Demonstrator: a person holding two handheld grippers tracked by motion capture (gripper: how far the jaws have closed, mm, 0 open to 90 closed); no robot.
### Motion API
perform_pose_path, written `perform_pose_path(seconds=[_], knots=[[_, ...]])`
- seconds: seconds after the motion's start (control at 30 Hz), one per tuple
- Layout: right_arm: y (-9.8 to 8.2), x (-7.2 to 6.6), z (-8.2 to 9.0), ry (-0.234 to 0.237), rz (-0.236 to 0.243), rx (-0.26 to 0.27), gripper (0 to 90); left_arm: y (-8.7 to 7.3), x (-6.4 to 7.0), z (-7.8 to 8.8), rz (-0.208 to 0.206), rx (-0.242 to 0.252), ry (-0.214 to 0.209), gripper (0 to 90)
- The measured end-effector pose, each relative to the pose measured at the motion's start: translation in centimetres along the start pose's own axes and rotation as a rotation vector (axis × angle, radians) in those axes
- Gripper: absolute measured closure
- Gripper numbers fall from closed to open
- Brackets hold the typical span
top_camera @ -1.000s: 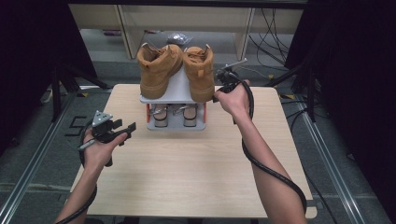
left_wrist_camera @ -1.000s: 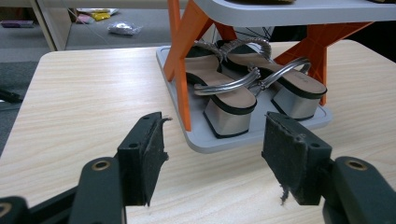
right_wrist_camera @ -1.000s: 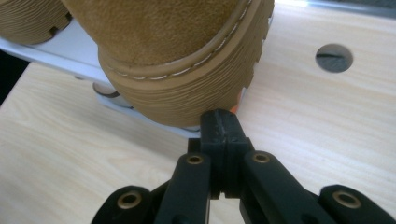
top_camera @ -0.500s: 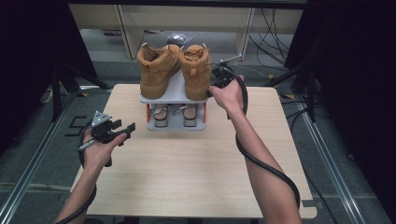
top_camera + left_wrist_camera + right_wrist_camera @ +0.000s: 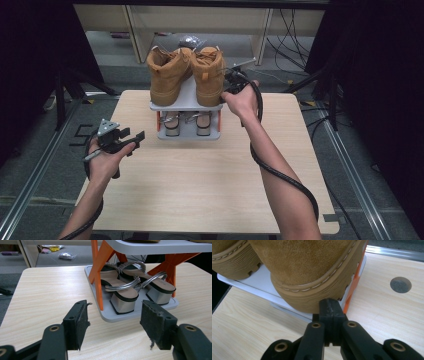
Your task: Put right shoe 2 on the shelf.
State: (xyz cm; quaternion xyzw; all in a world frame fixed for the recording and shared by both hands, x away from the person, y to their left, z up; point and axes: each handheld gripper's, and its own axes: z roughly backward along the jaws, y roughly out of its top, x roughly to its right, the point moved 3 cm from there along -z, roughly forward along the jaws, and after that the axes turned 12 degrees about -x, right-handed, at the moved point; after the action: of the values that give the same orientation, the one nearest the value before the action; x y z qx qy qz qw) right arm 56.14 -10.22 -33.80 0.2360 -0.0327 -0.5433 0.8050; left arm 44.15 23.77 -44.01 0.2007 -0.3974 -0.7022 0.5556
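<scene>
Sandals point(image 5: 130, 287) under rack shelf point(image 5: 186, 102), tan boots point(image 5: 187, 75) above.

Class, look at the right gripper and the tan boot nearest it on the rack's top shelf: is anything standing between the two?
Nothing visible does. The right gripper, jaws shut, sits right at the sole edge of the boot on the top shelf, with no object between them.

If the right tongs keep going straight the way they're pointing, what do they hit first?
Most likely the heel sole of the right-hand tan boot on the rack's top shelf; the shut right tongs sit just short of it.
</scene>
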Motion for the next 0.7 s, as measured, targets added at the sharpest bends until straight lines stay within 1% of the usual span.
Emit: perform_pose_path(seconds=[0.03,0.07,0.17,0.2,0.23,0.27,0.3,0.33,0.37,0.4,0.43,0.53,0.57,0.6,0.67,0.7], knots=[[-0.1,-0.1,0.0,0.000,-0.017,0.000,88.5,0.0,0.0,0.0,0.002,0.002,-0.001,38.2],[-0.2,0.0,0.0,-0.005,-0.013,0.016,86.8,0.0,0.0,0.0,0.003,0.003,0.000,38.2],[-0.7,0.4,0.2,-0.012,-0.003,0.028,81.6,0.1,0.0,-0.1,0.006,0.011,0.004,38.4],[-0.8,0.6,0.2,-0.028,0.008,0.036,80.3,0.1,0.0,-0.1,0.006,0.011,0.004,38.5],[-1.0,0.7,0.3,-0.013,0.003,0.040,79.2,0.2,0.0,0.0,0.006,0.017,0.005,38.6],[-1.1,0.8,0.4,-0.015,0.013,0.048,77.5,0.3,0.1,0.0,0.008,0.023,0.003,38.6],[-1.2,1.0,0.5,-0.001,0.018,0.052,75.2,0.3,0.1,0.0,0.010,0.028,0.008,38.7],[-1.4,1.3,0.7,-0.011,0.021,0.058,72.7,0.4,0.1,0.0,0.010,0.031,0.011,39.0],[-1.4,1.3,0.7,-0.011,0.021,0.058,72.7,0.4,0.1,0.0,0.010,0.031,0.011,39.1],[-1.8,1.7,1.0,-0.066,-0.002,0.076,69.9,0.5,0.2,0.0,0.005,0.036,0.007,39.3],[-2.0,1.9,1.1,-0.060,0.006,0.094,69.2,0.5,0.3,0.0,0.005,0.042,0.007,39.4],[-2.8,2.6,1.7,-0.058,0.002,0.108,65.4,0.6,0.3,0.1,0.003,0.054,0.005,39.9],[-3.0,2.8,1.7,-0.060,0.017,0.118,64.8,0.6,0.3,0.1,0.003,0.061,0.005,40.0],[-3.4,3.1,1.8,-0.061,0.009,0.126,63.7,0.6,0.3,0.2,0.000,0.065,0.005,40.2],[-4.0,3.7,2.0,-0.067,0.012,0.138,61.3,0.4,0.3,0.3,0.000,0.075,0.003,40.3],[-4.4,4.0,2.2,-0.074,0.000,0.148,60.2,0.3,0.2,0.3,-0.004,0.079,0.004,40.4]])
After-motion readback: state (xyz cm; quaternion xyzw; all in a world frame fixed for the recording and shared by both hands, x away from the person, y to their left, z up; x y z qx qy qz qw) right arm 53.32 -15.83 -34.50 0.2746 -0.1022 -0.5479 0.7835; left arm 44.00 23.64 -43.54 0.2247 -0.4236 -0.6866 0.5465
